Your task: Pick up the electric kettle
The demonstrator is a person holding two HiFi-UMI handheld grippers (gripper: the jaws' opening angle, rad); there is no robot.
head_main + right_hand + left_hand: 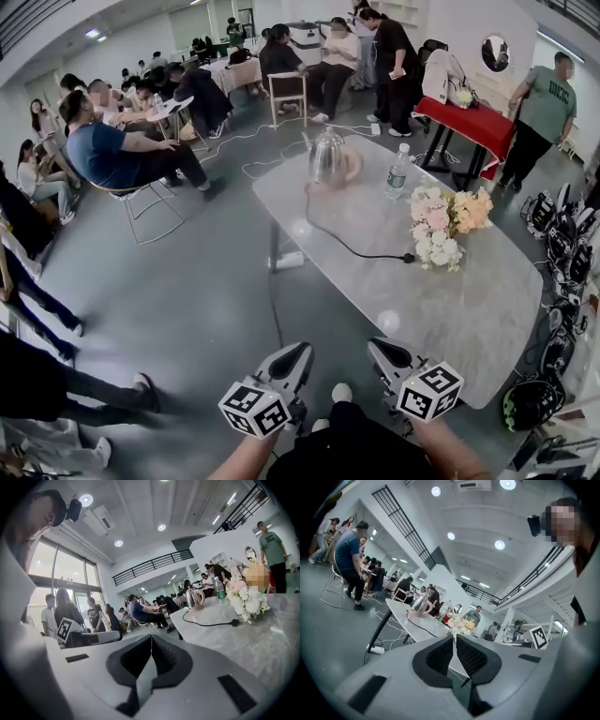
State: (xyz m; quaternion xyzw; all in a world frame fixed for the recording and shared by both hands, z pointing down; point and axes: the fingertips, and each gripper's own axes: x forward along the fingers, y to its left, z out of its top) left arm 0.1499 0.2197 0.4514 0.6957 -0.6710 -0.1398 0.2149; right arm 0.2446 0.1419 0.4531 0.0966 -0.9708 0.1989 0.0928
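A steel electric kettle with a pale handle stands at the far end of the marble table; it also shows small in the left gripper view and the right gripper view. Its black cord trails across the tabletop to a loose plug. My left gripper and right gripper hover side by side before the table's near edge, far from the kettle. Both are shut with nothing between the jaws.
A bunch of pale flowers and a water bottle stand on the table right of the kettle. Several seated people fill the left side, others stand behind. A red-covered table is at the back right.
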